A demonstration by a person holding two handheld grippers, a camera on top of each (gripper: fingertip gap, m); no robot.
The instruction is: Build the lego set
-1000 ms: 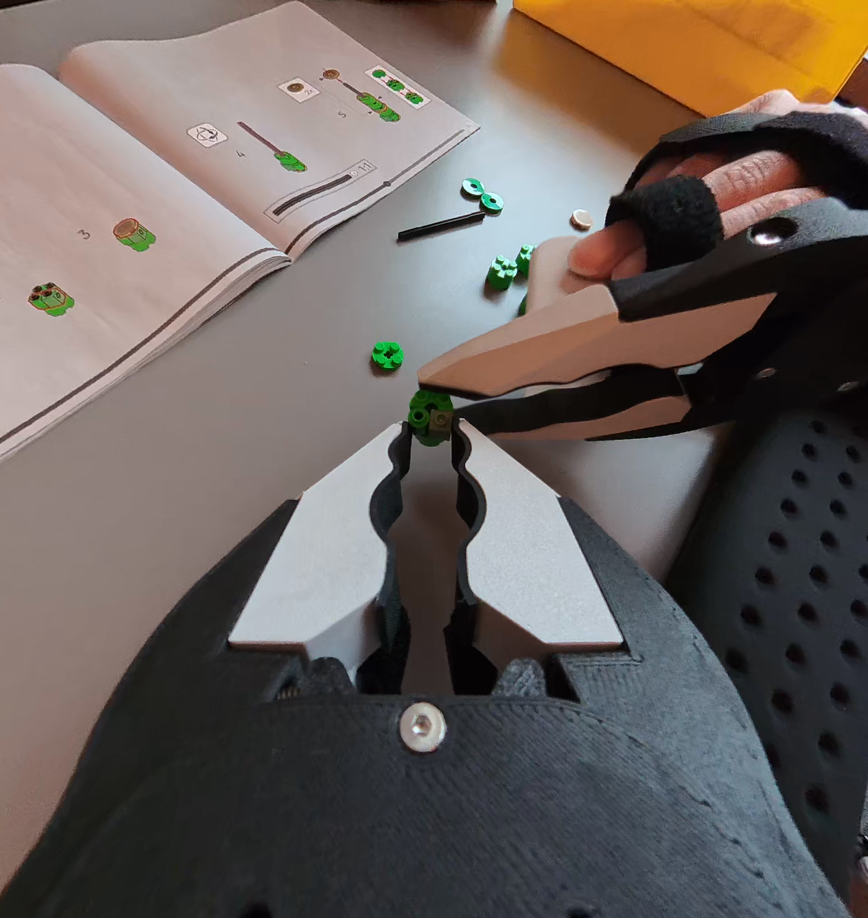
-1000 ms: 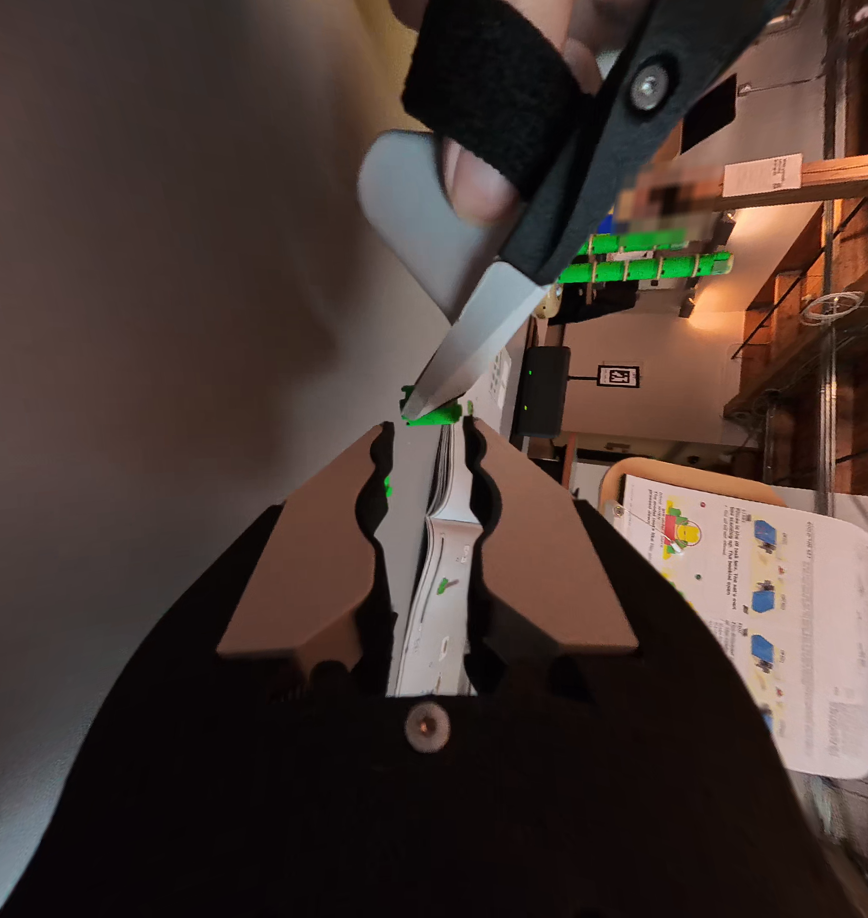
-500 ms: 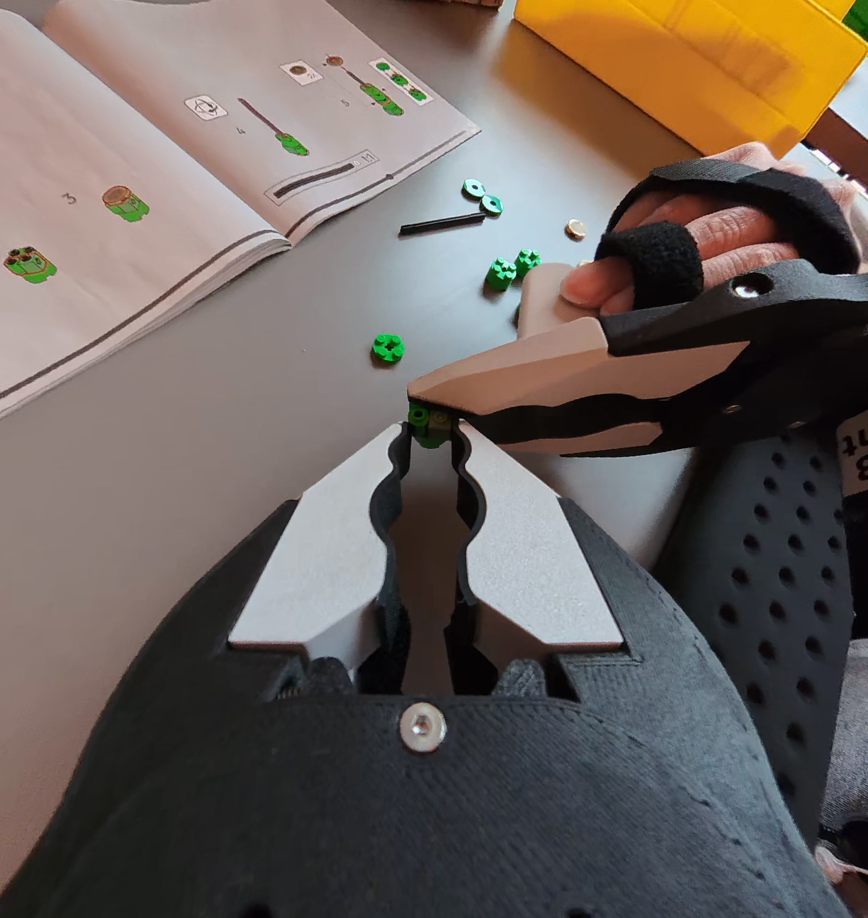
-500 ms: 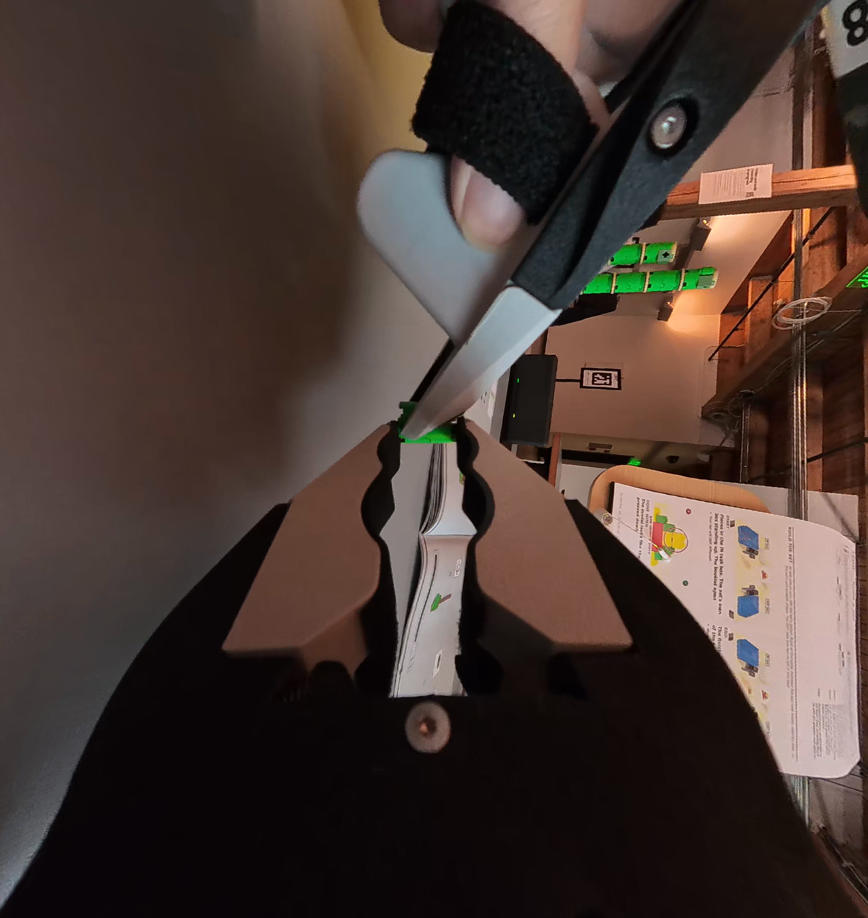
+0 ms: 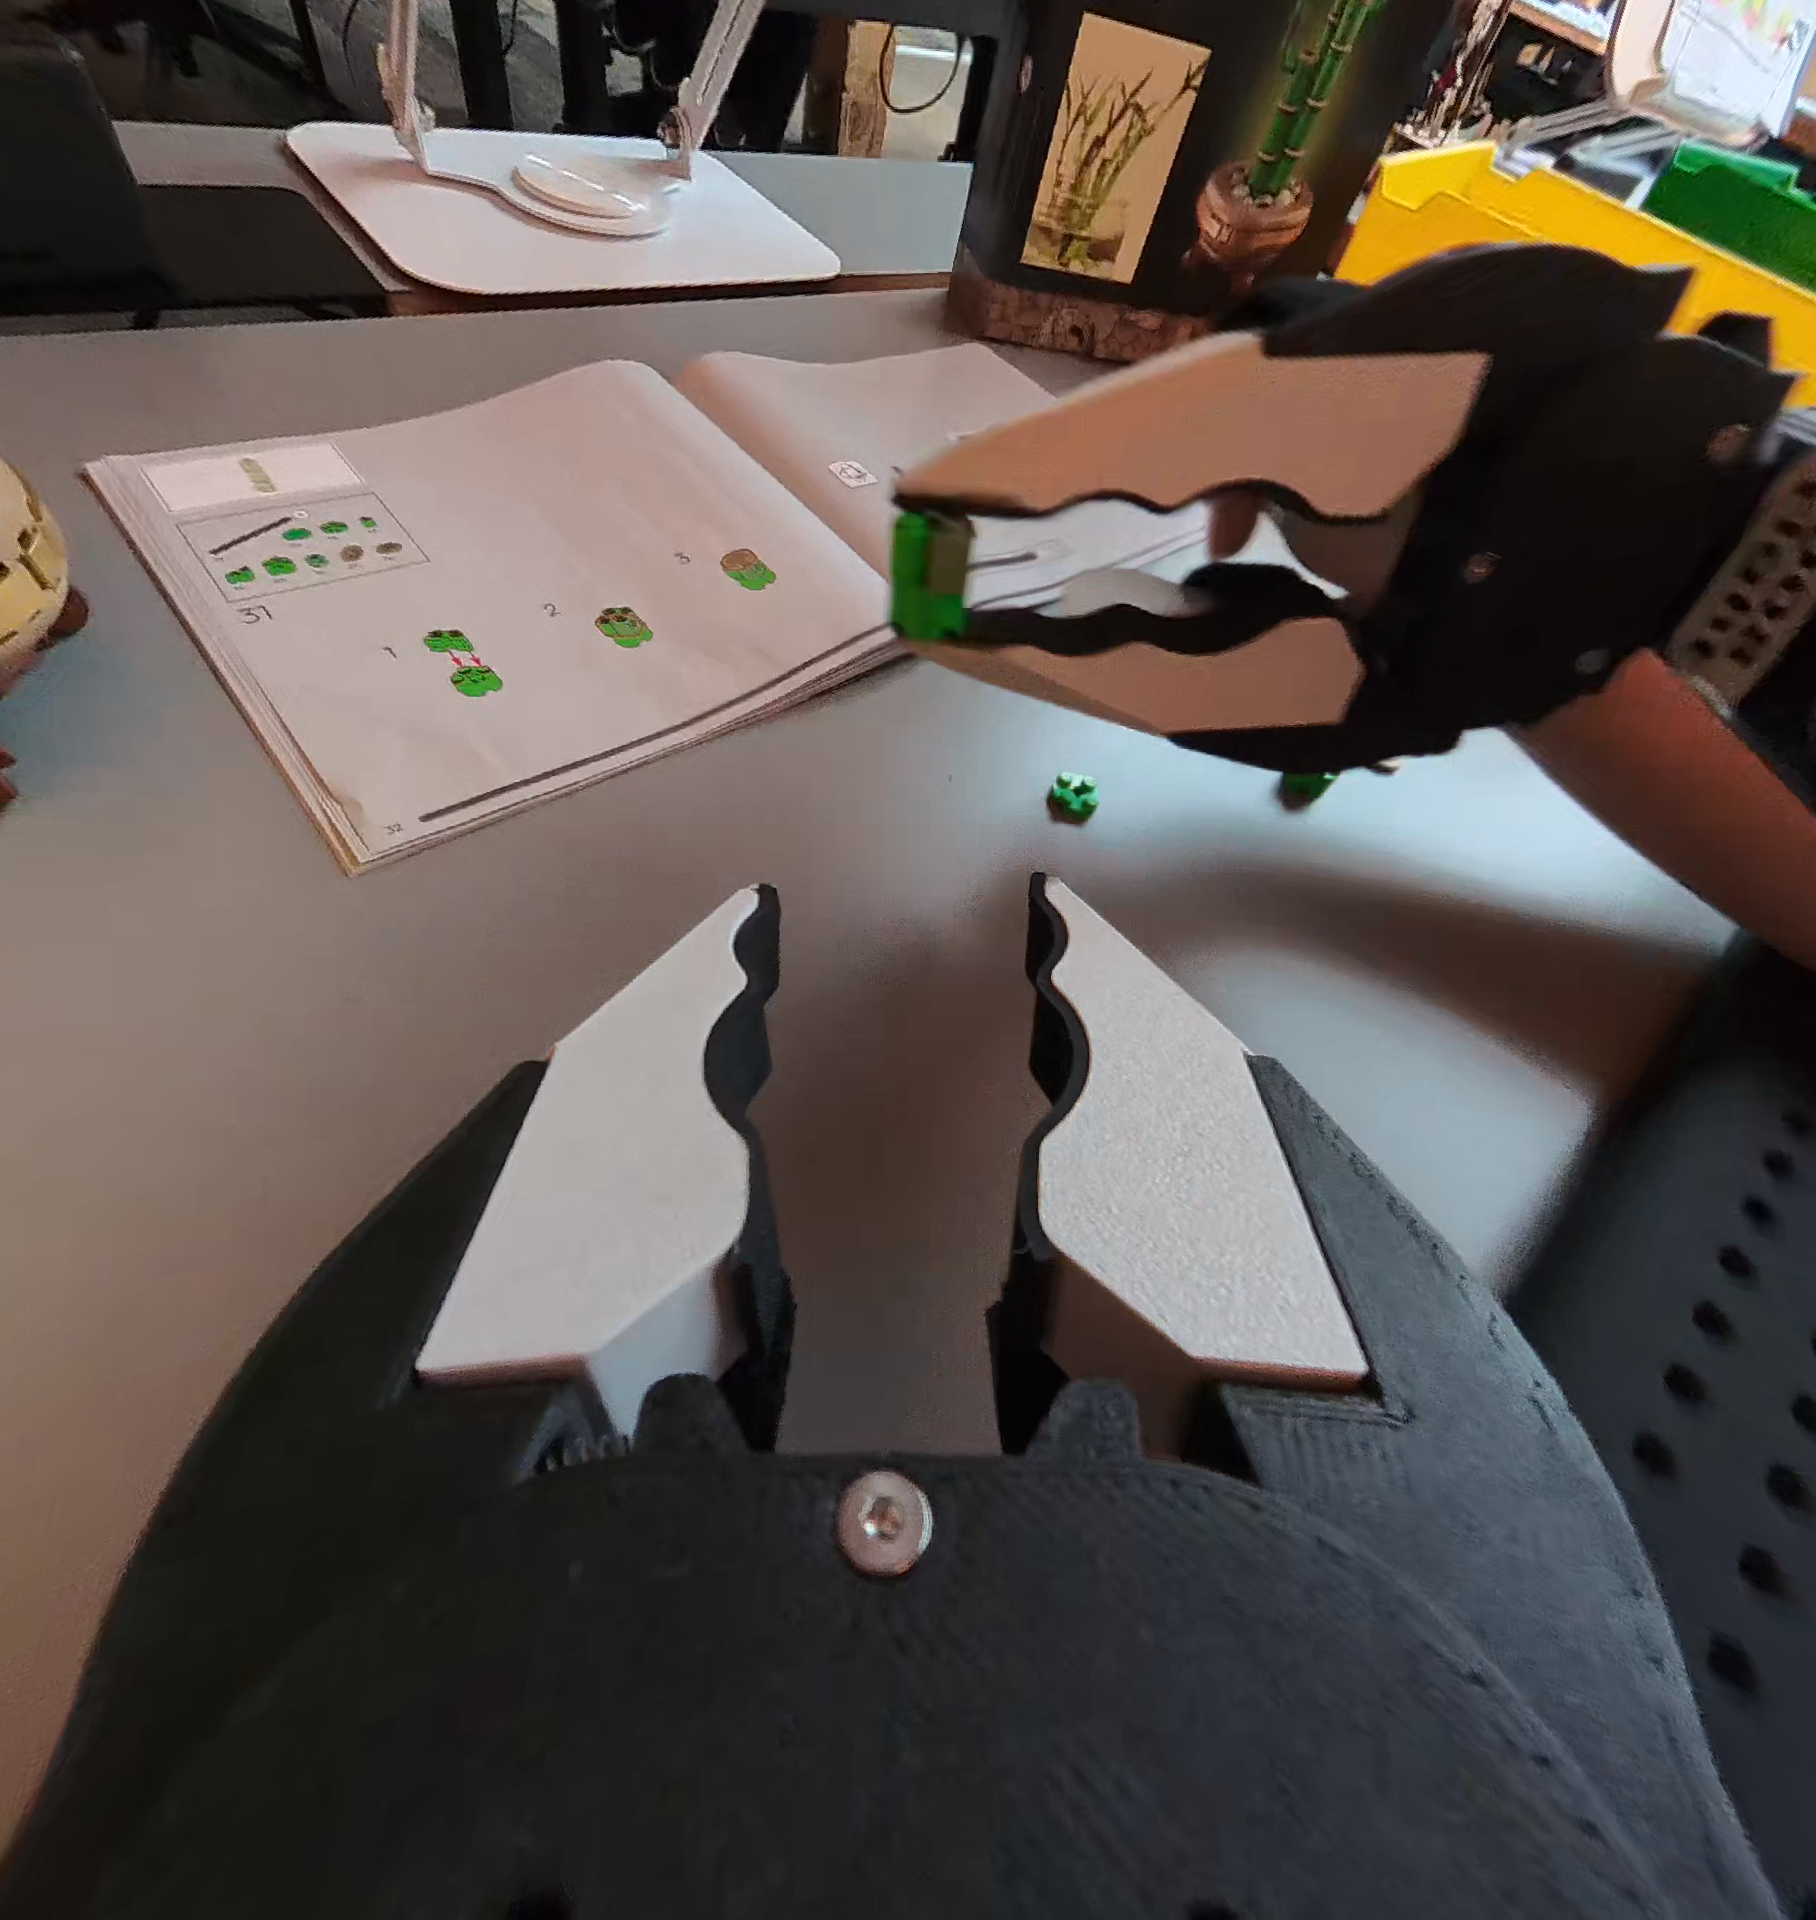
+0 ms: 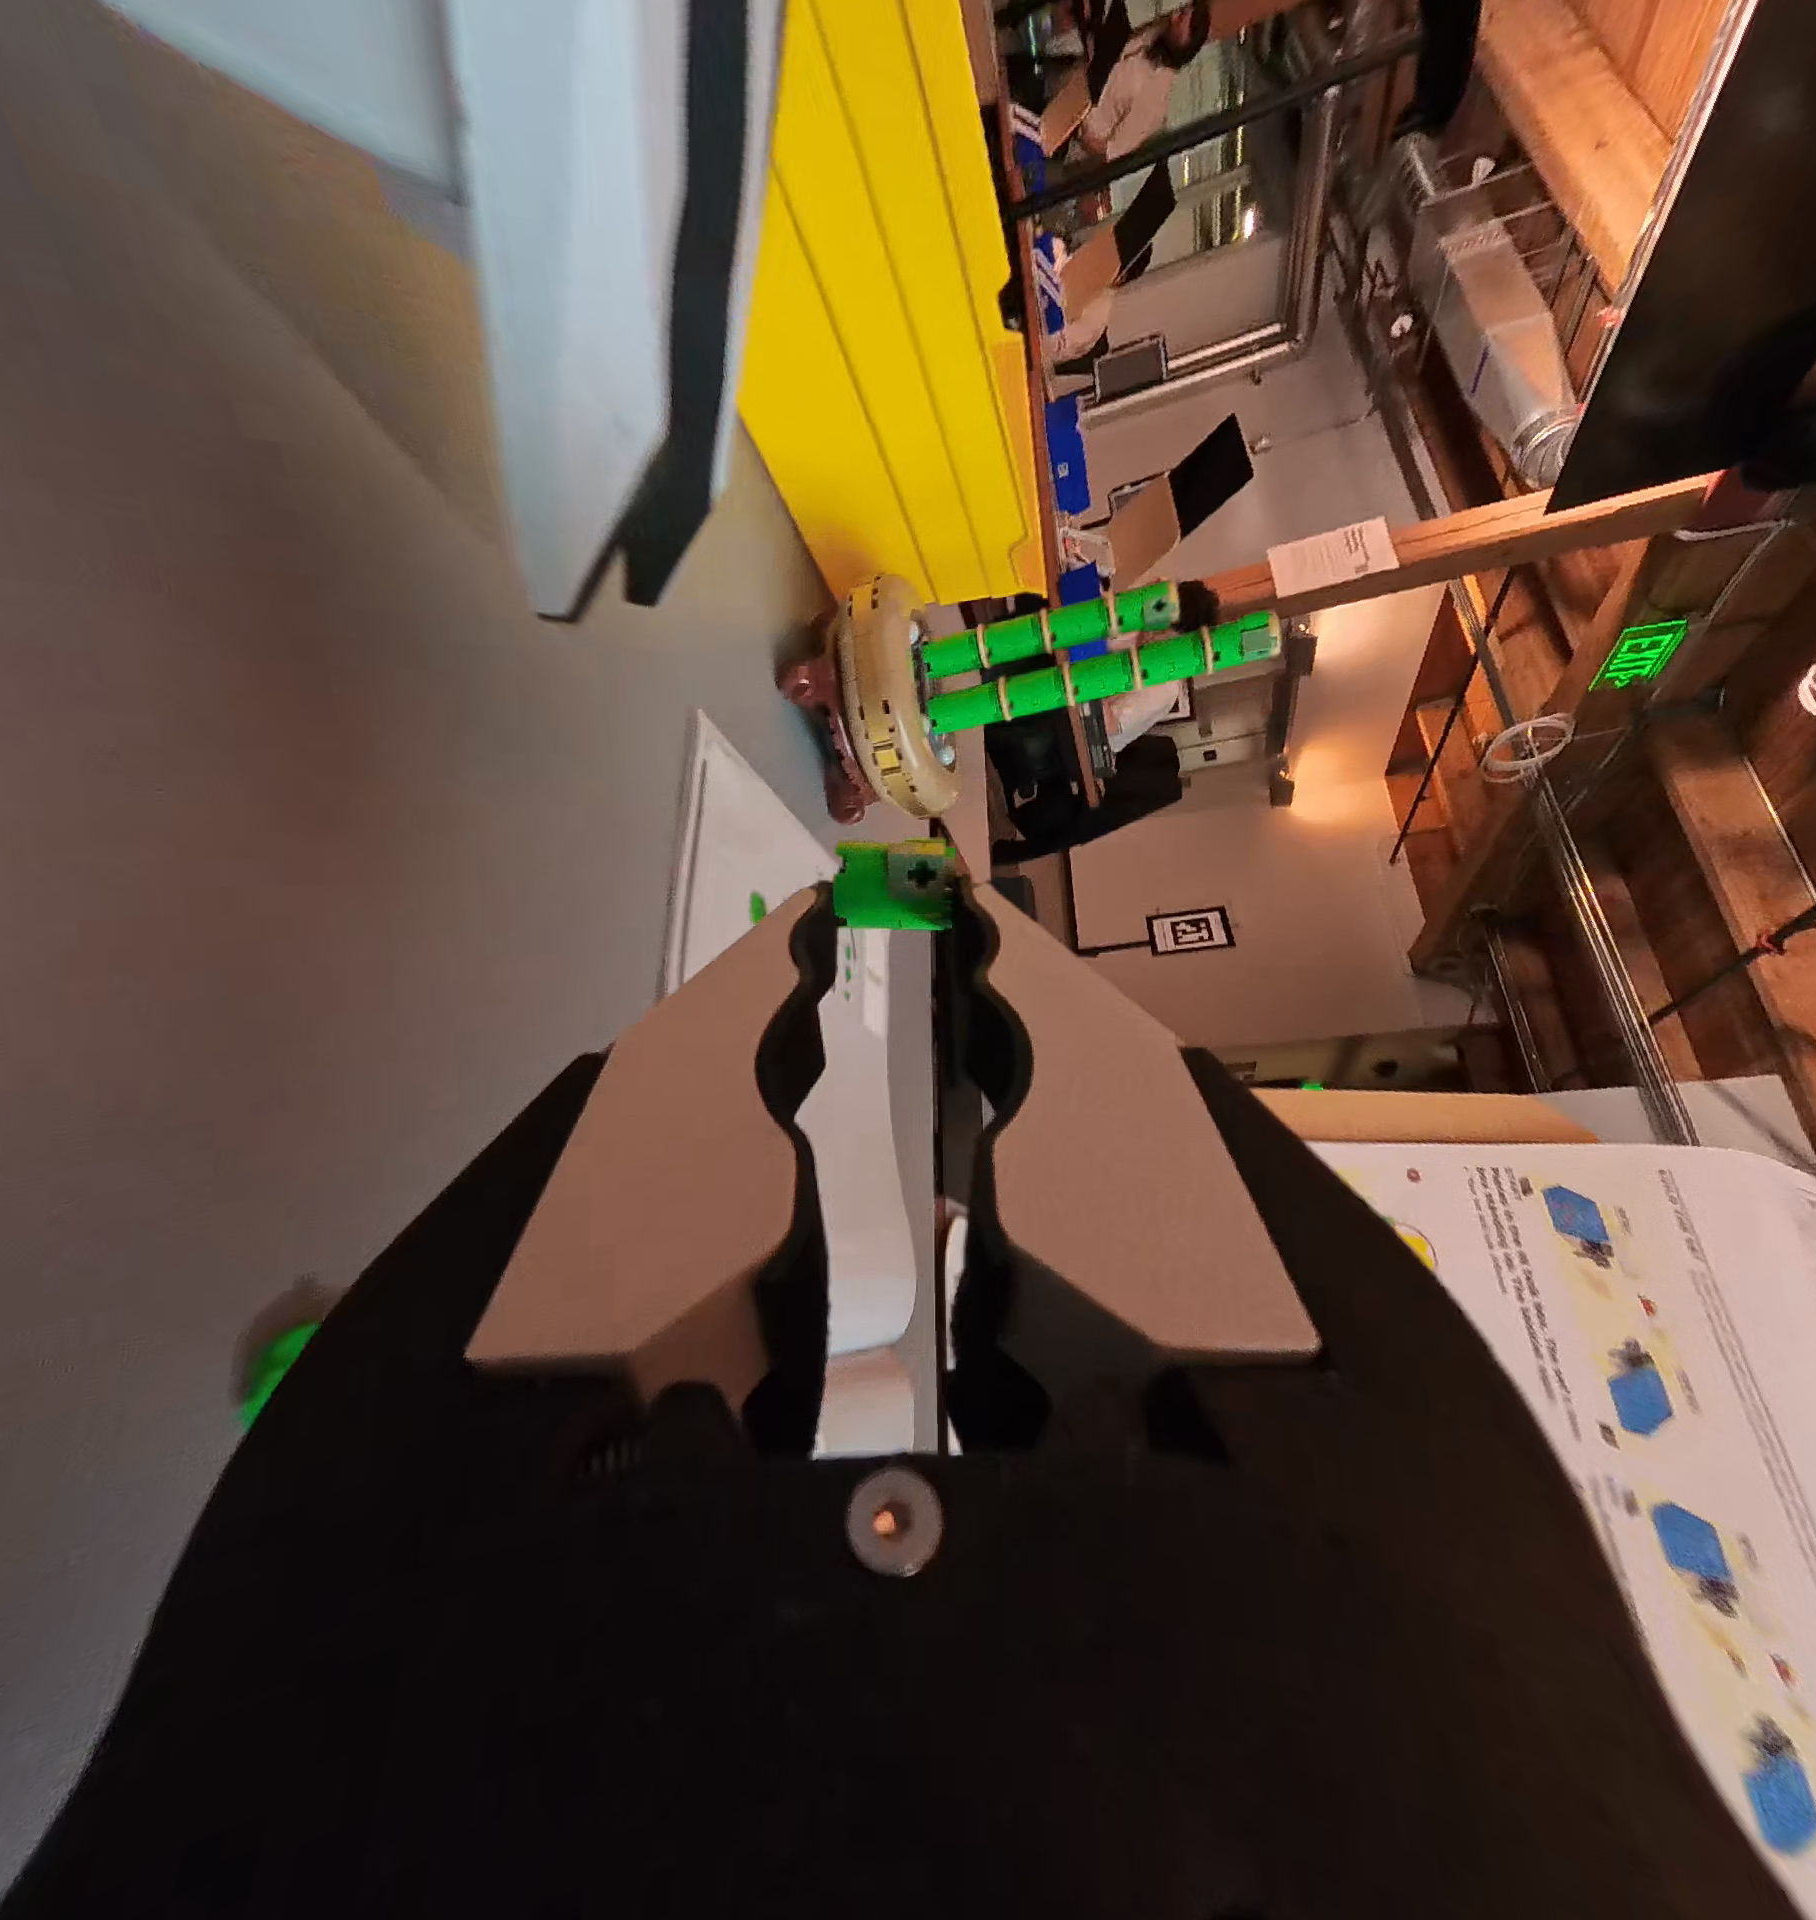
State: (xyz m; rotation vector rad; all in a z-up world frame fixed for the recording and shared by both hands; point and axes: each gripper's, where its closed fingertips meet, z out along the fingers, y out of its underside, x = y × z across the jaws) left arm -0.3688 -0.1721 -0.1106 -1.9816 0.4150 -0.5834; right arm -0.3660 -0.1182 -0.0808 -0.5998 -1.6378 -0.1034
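Two close claw-mounted, forward-facing views

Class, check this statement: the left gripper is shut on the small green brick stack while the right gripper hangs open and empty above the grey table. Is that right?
The grippers are swapped. The right gripper is shut on the small green brick stack, held above the grey table; the left gripper hangs open and empty. The left wrist view shows both.
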